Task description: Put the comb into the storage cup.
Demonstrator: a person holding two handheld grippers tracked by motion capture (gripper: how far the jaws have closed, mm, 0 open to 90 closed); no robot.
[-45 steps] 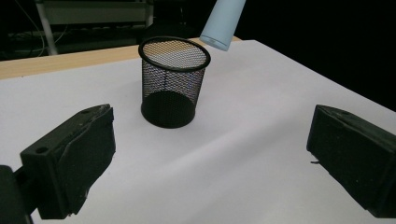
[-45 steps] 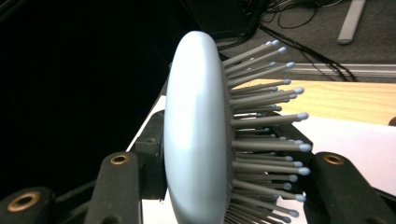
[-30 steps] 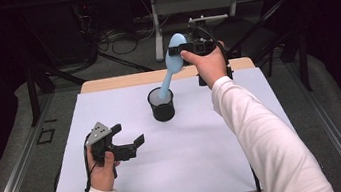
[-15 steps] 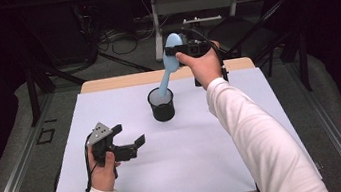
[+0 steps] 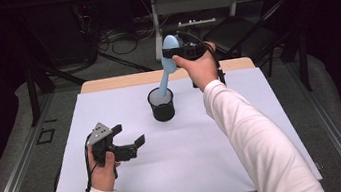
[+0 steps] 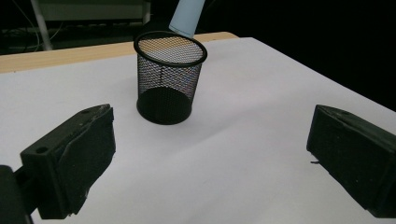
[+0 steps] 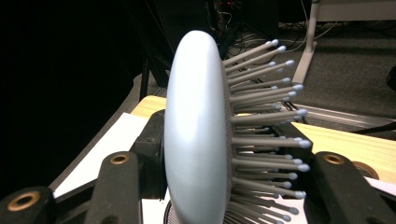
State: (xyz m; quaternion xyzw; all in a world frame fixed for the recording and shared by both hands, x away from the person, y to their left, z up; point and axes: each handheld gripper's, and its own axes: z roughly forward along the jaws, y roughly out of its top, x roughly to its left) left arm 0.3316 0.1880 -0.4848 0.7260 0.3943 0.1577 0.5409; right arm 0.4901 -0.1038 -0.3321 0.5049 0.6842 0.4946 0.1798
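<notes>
Fingers of right gripper (image 5: 171, 54) clamp pale blue plastic hairbrush (image 5: 168, 56) at its head, one on the smooth back, one on the bristle side. Handle slants down into black wire-mesh cup (image 5: 162, 105) on white tabletop (image 5: 208, 166). Left gripper (image 5: 131, 137) fingers spread apart, holding nothing, near the cup.
</notes>
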